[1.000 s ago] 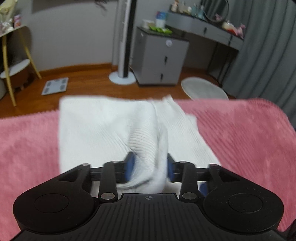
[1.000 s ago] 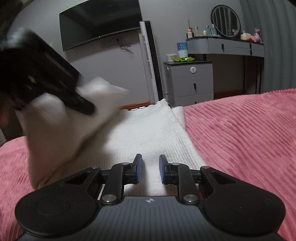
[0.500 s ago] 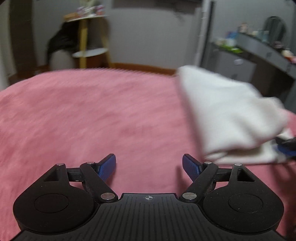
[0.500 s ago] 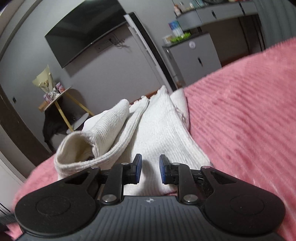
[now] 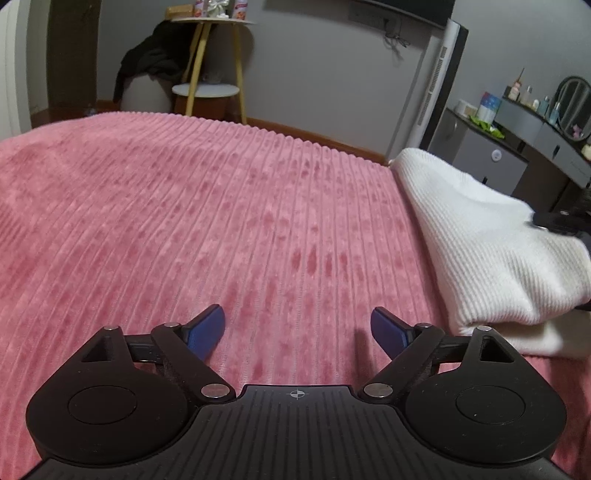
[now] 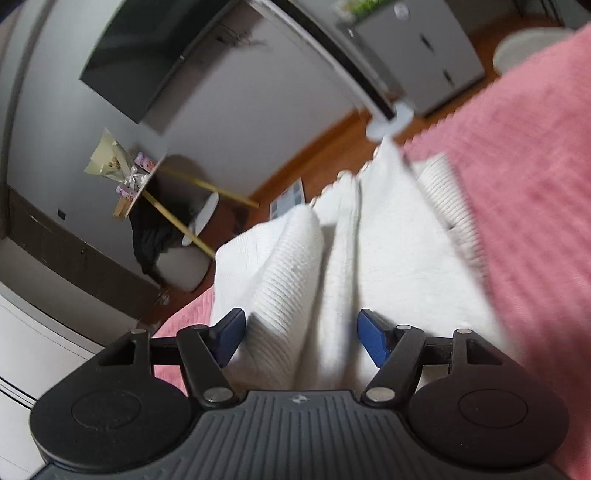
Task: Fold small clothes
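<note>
Just pink ribbed bedspread (image 5: 221, 206), bedrm.

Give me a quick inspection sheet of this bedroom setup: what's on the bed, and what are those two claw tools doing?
Surface: pink ribbed blanket covering the bed.
Job's things: white knit garment, folded over on itself, lying on the blanket.
Clutter: nothing seen on the bed.
Grippers: left gripper jaws opening over bare blanket, nothing between them; right gripper jaws opening, garment folds between the pads, pads not pressing.
Cables: wires dangling below the wall TV.
Surroundings: yellow-legged side table, dark clothing heaped beside it, tall white tower unit, grey cabinet, dressing table with round mirror.
</note>
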Demonstrator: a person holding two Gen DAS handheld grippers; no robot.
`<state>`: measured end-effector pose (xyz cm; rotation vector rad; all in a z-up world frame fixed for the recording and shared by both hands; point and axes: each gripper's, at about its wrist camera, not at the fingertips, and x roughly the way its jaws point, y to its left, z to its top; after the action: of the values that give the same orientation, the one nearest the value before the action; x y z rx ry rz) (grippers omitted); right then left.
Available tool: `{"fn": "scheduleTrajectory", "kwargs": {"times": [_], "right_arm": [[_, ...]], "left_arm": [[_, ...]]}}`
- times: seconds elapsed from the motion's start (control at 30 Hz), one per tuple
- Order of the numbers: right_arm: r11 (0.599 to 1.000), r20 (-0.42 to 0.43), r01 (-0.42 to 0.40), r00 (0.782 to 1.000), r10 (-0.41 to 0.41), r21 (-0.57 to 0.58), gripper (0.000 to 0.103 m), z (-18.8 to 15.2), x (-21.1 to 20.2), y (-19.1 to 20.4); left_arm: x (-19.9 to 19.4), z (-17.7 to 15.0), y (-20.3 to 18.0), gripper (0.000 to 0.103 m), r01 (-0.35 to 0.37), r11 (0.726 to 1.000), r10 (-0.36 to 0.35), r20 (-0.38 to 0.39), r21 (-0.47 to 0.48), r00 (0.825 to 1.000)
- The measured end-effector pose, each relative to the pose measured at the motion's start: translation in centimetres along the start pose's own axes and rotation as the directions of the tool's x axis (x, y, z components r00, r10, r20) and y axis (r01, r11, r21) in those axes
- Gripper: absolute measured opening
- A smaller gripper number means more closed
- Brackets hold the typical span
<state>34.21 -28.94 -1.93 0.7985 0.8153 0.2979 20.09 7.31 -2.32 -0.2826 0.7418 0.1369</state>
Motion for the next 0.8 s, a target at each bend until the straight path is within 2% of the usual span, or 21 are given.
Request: {"fn": "scheduleTrajectory", "kwargs": {"times": [0.03, 0.1, 0.13, 0.17, 0.23, 0.3, 0.37, 0.47, 0.53, 0.57, 0.67, 0.73, 0.8], "right_arm": [[1.0, -0.014, -0.006, 1.0, 0.006, 0.003, 0.058, 0.1, 0.5, 0.3], [1.0, -0.045, 0.004, 0.999, -0.004, 0.007, 0.051, 0.3, 1.6, 0.9], [0.999, -0.048, 0.037, 0.998, -0.038, -0.022, 0.036, 0.3, 1.9, 1.4], [0.993, -0.041, 0.084, 0.995, -0.087, -0.085, 0.03, 0.1, 2.1, 2.2], [0.955, -0.001, 0.16, 0.986, -0.166, -0.251, 0.024, -0.4, 2.0, 4.5], [0.877, 0.109, 0.229, 0.973, -0.201, -0.422, 0.023, -1.2, 0.6, 7.5], [0.79, 0.244, 0.312, 0.947, -0.21, -0.528, 0.023, -2.1, -1.1, 9.6], [0.69, 0.374, 0.435, 0.893, -0.249, -0.579, 0.023, -3.2, -2.7, 9.8], [0.615, 0.414, 0.508, 0.859, -0.302, -0.604, 0.023, -3.7, -2.3, 8.7], [0.598, 0.411, 0.535, 0.844, -0.345, -0.597, 0.023, -3.8, -1.8, 7.8], [0.64, 0.317, 0.539, 0.841, -0.438, -0.548, 0.028, -3.3, 0.0, 4.1], [0.687, 0.332, 0.531, 0.847, -0.415, -0.496, 0.045, -3.1, -1.2, 3.7], [0.737, 0.353, 0.515, 0.852, -0.386, -0.437, 0.05, -3.1, -3.6, 4.0]], "left_arm": [[0.0, 0.0, 0.1, 0.092, 0.003, 1.0, -0.003, 0.002, -0.006, 1.0], [-0.1, -0.1, 0.1, 0.092, 0.005, 1.0, -0.005, 0.002, -0.008, 1.0], [-0.1, -0.1, 0.1, 0.092, 0.004, 1.0, -0.004, 0.004, -0.005, 1.0], [-0.1, -0.1, 0.1, 0.092, 0.006, 1.0, -0.006, 0.005, -0.004, 1.0], [-0.2, -0.2, 0.1, 0.092, 0.01, 1.0, -0.01, 0.006, -0.005, 1.0], [-0.2, -0.2, 0.2, 0.092, 0.012, 1.0, -0.012, 0.005, -0.012, 1.0], [-0.3, -0.2, 0.1, 0.092, 0.01, 1.0, -0.01, 0.006, -0.015, 1.0], [-0.3, -0.3, -0.2, 0.093, 0.002, 1.0, -0.002, 0.008, 0.0, 1.0], [-0.2, -0.4, -0.4, 0.093, -0.003, 1.0, 0.003, 0.009, 0.014, 1.0], [-0.2, -0.5, -0.5, 0.093, -0.003, 1.0, 0.003, 0.009, 0.02, 1.0], [-0.1, -0.7, -0.8, 0.094, 0.001, 0.999, -0.001, 0.006, 0.032, 1.0], [-0.1, -0.7, -0.9, 0.094, -0.002, 0.999, 0.001, 0.008, 0.038, 1.0], [0.1, -0.8, -0.9, 0.094, -0.002, 0.999, 0.002, 0.008, 0.038, 1.0]]}}
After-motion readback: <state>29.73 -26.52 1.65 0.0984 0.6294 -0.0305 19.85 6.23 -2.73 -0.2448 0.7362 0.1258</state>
